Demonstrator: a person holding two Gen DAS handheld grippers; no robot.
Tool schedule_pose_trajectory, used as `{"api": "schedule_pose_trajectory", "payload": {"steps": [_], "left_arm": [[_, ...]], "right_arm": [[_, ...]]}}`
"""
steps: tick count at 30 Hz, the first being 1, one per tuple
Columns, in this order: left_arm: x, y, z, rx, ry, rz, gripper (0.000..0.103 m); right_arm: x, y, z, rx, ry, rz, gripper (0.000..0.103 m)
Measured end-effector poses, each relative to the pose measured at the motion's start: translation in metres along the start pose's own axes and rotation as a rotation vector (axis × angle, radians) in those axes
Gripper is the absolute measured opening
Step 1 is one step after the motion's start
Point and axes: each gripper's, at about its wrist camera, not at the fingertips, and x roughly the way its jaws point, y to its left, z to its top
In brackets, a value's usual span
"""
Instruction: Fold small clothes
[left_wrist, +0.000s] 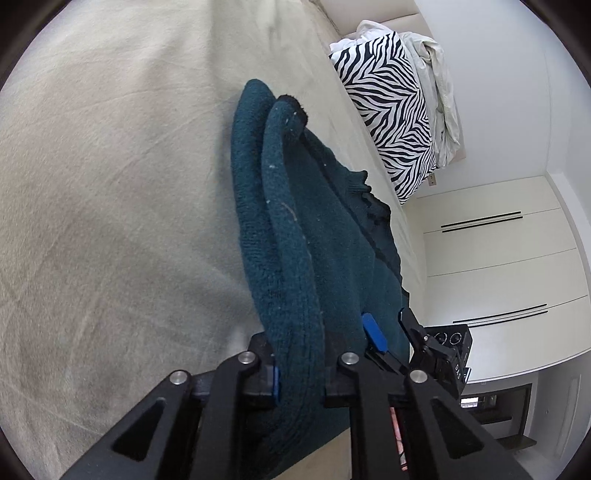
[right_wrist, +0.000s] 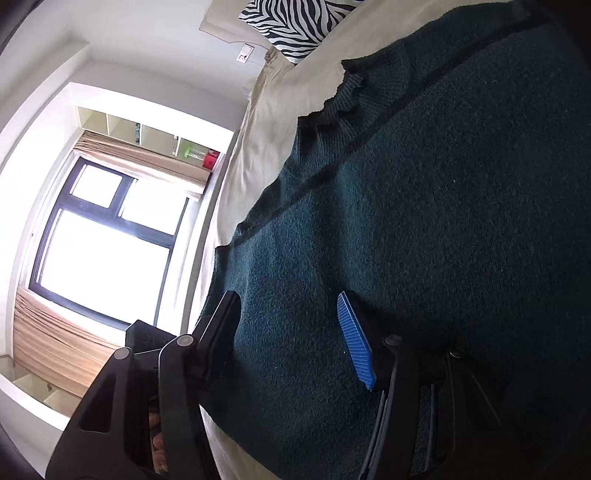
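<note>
Teal knit sweater (left_wrist: 295, 229) doubled over bed (left_wrist: 110, 184); left claw (left_wrist: 301, 373) pinches fold edge, right claw (right_wrist: 291, 336) wide, straddling fabric to regrip.

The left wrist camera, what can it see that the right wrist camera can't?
Only the left view shows the white wardrobe doors, the crumpled pale bedding and the right gripper. Only the right view shows the window, curtains and shelves. Both show the dark teal sweater, the beige bed cover and the zebra pillow.

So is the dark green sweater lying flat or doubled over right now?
Doubled over: in the left wrist view the sweater shows two rolled layers side by side above the left gripper, which is clamped on that fold.
</note>
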Motion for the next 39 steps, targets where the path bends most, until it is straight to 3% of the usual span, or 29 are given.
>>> {"api": "schedule_pose_trajectory", "payload": {"steps": [4,8,11,17,20,23,29,34,35,37,38,39], "left_arm": [[-0.003,-0.055,-0.005,0.118,-0.020,0.010,0.014],[0.014,-0.120,-0.019,0.242,0.007,0.007,0.014],[0.049,-0.165,-0.030,0.320,0.050,-0.002,0.014],[0.146,-0.229,-0.071,0.447,0.170,-0.002,0.014],[0.190,-0.232,-0.087,0.426,0.247,-0.026,0.028],[0.189,-0.228,-0.096,0.417,0.232,-0.063,0.040],[0.135,-0.225,-0.086,0.498,0.109,-0.074,0.057],[0.128,-0.189,-0.077,0.451,0.113,-0.016,0.058],[0.125,-0.181,-0.079,0.442,0.112,-0.010,0.058],[0.126,-0.174,-0.080,0.429,0.114,-0.010,0.058],[0.125,-0.172,-0.080,0.429,0.113,-0.007,0.058],[0.124,-0.172,-0.081,0.435,0.111,-0.005,0.058]], "right_arm": [[-0.023,-0.014,0.005,0.077,-0.021,0.058,0.054],[-0.069,-0.037,0.018,0.165,-0.116,0.113,0.059],[-0.108,-0.058,0.027,0.232,-0.184,0.147,0.066],[-0.163,-0.112,0.038,0.382,-0.210,0.221,0.066],[-0.176,-0.132,0.040,0.435,-0.208,0.288,0.066],[-0.183,-0.138,0.042,0.431,-0.188,0.299,0.066],[-0.174,-0.125,0.048,0.383,-0.134,0.203,0.066],[-0.161,-0.105,0.057,0.304,-0.078,0.023,0.064],[-0.157,-0.099,0.059,0.273,-0.059,-0.020,0.059],[-0.149,-0.088,0.064,0.214,-0.032,-0.123,0.038],[-0.147,-0.086,0.066,0.194,-0.019,-0.163,0.022],[-0.146,-0.085,0.067,0.183,-0.015,-0.192,0.017]]}}
